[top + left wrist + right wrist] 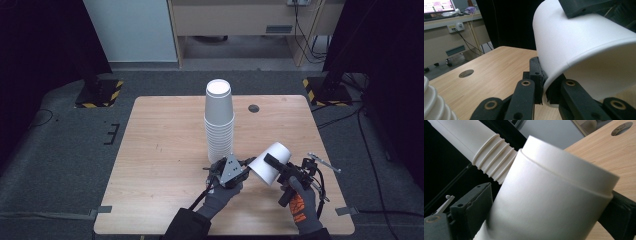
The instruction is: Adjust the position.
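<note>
The right hand-held gripper (274, 165) clamps the tilted paper cup (270, 162) across its body above the tabletop (165, 150), presenting its rim; the left hand-held gripper (243, 167) pinches that rim, beside the cup stack (219, 122).

A stack of cups (219, 122) stands mid-bench (160, 150), with a hole (254, 108) to its right. Nearer the person, a single cup (270, 163) hangs tilted between the left tongs (245, 167) and right tongs (275, 165), right of the stack.
</note>
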Demonstrator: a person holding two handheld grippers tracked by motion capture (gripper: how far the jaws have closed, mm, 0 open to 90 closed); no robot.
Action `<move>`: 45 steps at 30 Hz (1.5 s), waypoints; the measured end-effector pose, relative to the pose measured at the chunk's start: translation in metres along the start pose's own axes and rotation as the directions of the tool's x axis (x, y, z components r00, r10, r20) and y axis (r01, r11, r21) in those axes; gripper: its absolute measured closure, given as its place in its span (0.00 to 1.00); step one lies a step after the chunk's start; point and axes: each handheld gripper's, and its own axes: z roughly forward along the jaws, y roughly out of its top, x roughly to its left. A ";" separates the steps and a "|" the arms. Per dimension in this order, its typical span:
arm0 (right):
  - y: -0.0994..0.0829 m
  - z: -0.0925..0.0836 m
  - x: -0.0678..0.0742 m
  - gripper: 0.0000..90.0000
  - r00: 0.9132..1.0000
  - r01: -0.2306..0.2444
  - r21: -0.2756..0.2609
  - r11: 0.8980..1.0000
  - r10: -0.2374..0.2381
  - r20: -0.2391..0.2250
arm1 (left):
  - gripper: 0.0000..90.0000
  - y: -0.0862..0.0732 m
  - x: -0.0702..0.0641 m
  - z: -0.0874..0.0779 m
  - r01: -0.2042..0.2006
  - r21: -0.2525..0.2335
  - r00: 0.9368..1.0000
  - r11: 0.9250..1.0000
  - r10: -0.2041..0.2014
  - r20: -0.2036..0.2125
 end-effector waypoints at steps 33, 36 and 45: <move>0.022 -0.023 -0.032 0.12 0.958 0.176 -0.103 0.979 -0.146 0.249 | 0.95 0.003 0.015 -0.049 0.052 0.088 0.996 0.995 -0.058 0.066; 0.023 -0.024 -0.036 0.11 0.940 0.221 -0.074 0.973 -0.192 0.281 | 0.95 0.002 0.020 -0.057 0.063 0.093 0.996 0.994 -0.069 0.059; 0.021 -0.027 -0.043 0.12 0.881 0.331 -0.022 0.943 -0.301 0.366 | 0.95 -0.004 0.032 -0.083 0.083 0.120 0.995 0.989 -0.088 0.037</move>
